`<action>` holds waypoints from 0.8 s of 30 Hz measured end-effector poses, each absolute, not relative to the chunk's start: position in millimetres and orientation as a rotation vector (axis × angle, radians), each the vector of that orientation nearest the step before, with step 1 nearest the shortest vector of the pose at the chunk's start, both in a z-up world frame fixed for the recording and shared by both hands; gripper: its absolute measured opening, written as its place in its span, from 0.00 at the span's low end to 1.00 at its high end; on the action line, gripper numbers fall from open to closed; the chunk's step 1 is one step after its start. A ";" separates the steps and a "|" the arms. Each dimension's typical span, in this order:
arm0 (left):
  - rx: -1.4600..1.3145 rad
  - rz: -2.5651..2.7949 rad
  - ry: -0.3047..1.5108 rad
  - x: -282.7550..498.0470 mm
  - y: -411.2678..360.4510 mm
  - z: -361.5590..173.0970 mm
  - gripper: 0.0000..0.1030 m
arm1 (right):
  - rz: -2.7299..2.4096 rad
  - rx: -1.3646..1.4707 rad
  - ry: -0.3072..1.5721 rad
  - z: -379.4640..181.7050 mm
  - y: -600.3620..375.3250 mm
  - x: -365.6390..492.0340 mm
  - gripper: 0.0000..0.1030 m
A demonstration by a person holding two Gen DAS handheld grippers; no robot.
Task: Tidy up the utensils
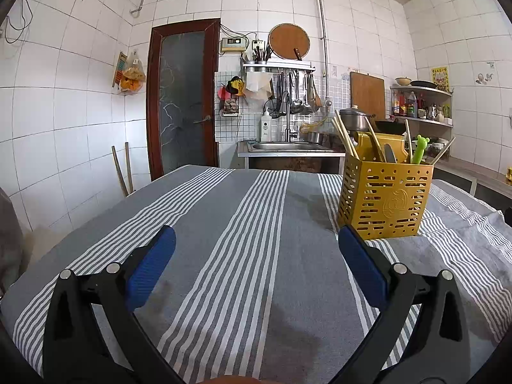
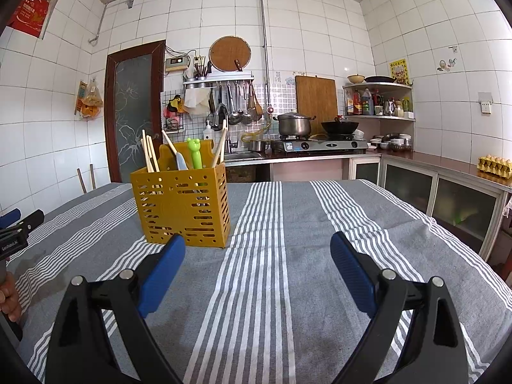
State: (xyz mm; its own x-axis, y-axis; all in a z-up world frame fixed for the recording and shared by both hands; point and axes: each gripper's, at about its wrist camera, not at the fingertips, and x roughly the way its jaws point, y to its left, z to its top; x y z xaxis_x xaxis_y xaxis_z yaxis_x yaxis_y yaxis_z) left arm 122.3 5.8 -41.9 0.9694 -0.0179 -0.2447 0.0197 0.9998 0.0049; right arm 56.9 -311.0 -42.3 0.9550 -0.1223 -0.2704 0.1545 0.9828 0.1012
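A yellow slotted utensil holder (image 1: 384, 198) stands upright on the striped tablecloth (image 1: 256, 224). It holds wooden chopsticks (image 1: 344, 136), a grey utensil (image 1: 389, 153) and a green frog-topped utensil (image 1: 419, 148). My left gripper (image 1: 256, 233) is open and empty, with the holder just beyond its right finger. In the right wrist view the holder (image 2: 182, 204) stands ahead and left of my right gripper (image 2: 257, 243), which is open and empty. The left gripper also shows at the far left edge of that view (image 2: 17, 224).
The table is covered by a grey and white striped cloth (image 2: 288, 256). Behind it are a sink (image 1: 288, 145), a gas stove with a pot (image 2: 294, 124) and a wok (image 2: 339, 126), a corner shelf (image 2: 379, 99), a door (image 1: 182, 102) and an egg tray (image 2: 494, 164).
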 end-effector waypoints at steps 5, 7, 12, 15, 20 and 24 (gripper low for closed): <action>0.007 -0.019 0.248 122.4 6.0 -41.7 0.95 | -0.141 0.123 0.267 -42.4 -311.1 57.0 0.88; 0.007 -0.019 0.248 122.3 6.0 -41.7 0.95 | -0.141 0.123 0.267 -42.5 -310.9 56.9 0.88; 0.007 -0.019 0.248 122.5 6.1 -41.6 0.95 | -0.141 0.123 0.267 -42.5 -311.1 56.9 0.88; 0.007 -0.019 0.248 122.5 6.1 -41.7 0.95 | -0.141 0.123 0.267 -42.7 -310.5 57.0 0.88; 0.002 -0.022 0.253 122.6 6.3 -42.7 0.95 | -0.141 0.123 0.266 -42.7 -310.4 57.0 0.88; 0.003 -0.023 0.252 122.0 4.8 -44.7 0.95 | -0.141 0.123 0.267 -42.8 -310.3 57.0 0.88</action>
State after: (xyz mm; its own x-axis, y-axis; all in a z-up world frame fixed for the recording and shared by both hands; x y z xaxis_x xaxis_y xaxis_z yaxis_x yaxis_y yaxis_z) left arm 122.0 4.8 -44.7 0.9682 -0.0229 -0.2492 0.0236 0.9997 -0.0003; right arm 57.0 -310.3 -42.8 0.9549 -0.1223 -0.2706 0.1549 0.9826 0.1025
